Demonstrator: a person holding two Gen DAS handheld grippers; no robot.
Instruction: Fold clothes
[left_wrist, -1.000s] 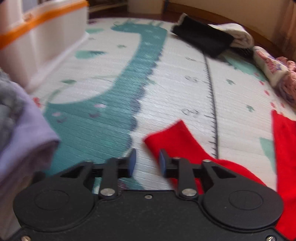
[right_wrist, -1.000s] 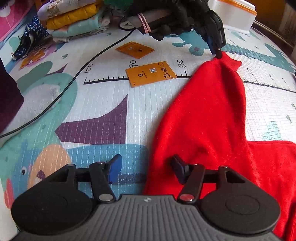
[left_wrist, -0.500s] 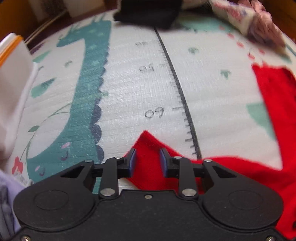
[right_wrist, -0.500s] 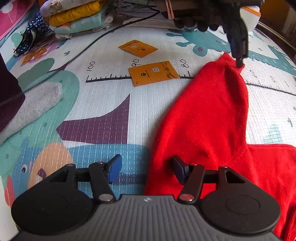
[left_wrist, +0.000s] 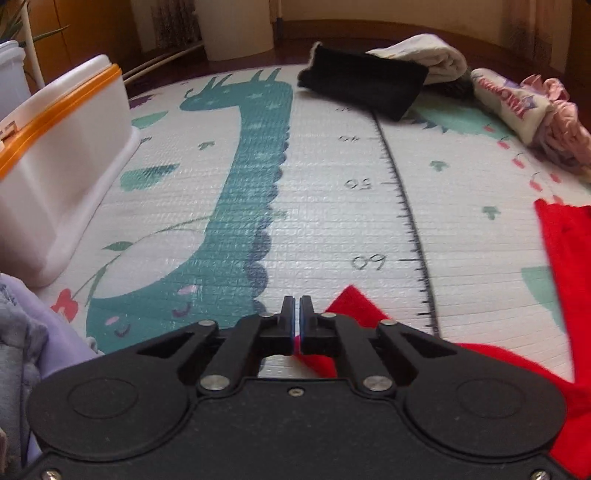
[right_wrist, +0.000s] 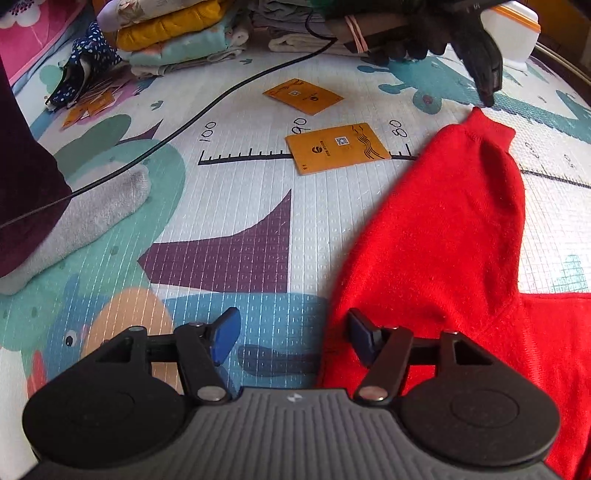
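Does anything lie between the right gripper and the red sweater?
Nothing visible does. The right gripper hangs open at the near edge of the red sweater, one finger over the cloth, only bare play mat showing between its fingers. The orange cards lie farther off, left of the sleeve, apart from it.

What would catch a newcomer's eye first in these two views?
The bright red sweater, spread on the cartoon play mat, its sleeve running away toward the left hand-held gripper at the cuff. Next, two orange cards by the printed ruler. In the left wrist view, the white, orange-lidded bin stands at the left edge.
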